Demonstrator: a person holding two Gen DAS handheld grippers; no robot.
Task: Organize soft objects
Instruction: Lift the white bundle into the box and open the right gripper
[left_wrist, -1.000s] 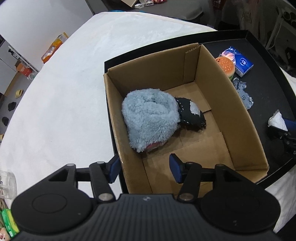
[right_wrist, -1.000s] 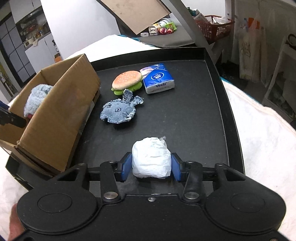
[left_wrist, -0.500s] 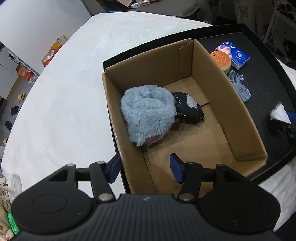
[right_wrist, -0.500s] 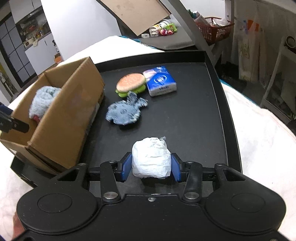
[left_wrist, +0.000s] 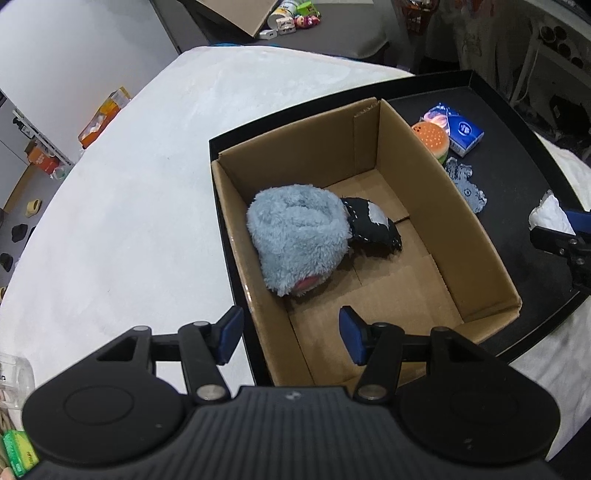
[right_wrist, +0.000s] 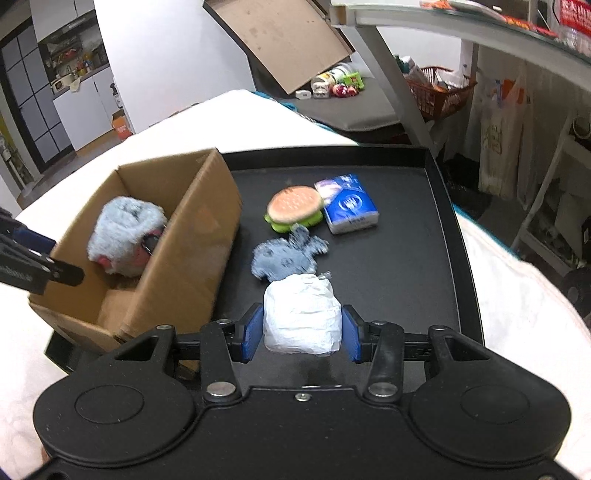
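A cardboard box (left_wrist: 476, 236) stands on a black tray (right_wrist: 388, 258). Inside lie a fluffy grey-blue plush (left_wrist: 295, 232) and a small black stitched toy (left_wrist: 373, 227). My left gripper (left_wrist: 290, 336) is open and empty, straddling the box's near-left wall. My right gripper (right_wrist: 301, 332) is shut on a white crumpled soft bundle (right_wrist: 301, 314), held above the tray, right of the box (right_wrist: 184, 240). On the tray lie a denim toy (right_wrist: 284, 256), a burger toy (right_wrist: 293, 206) and a blue tissue pack (right_wrist: 349, 206).
The tray rests on a white cloth-covered surface (left_wrist: 122, 206). The right gripper with its bundle shows at the right edge of the left wrist view (left_wrist: 554, 221). Shelves, a red basket (right_wrist: 439, 92) and clutter stand beyond the table.
My right gripper has lifted with the white bundle and moved up and toward the box. My left gripper has drawn back slightly and stays open.
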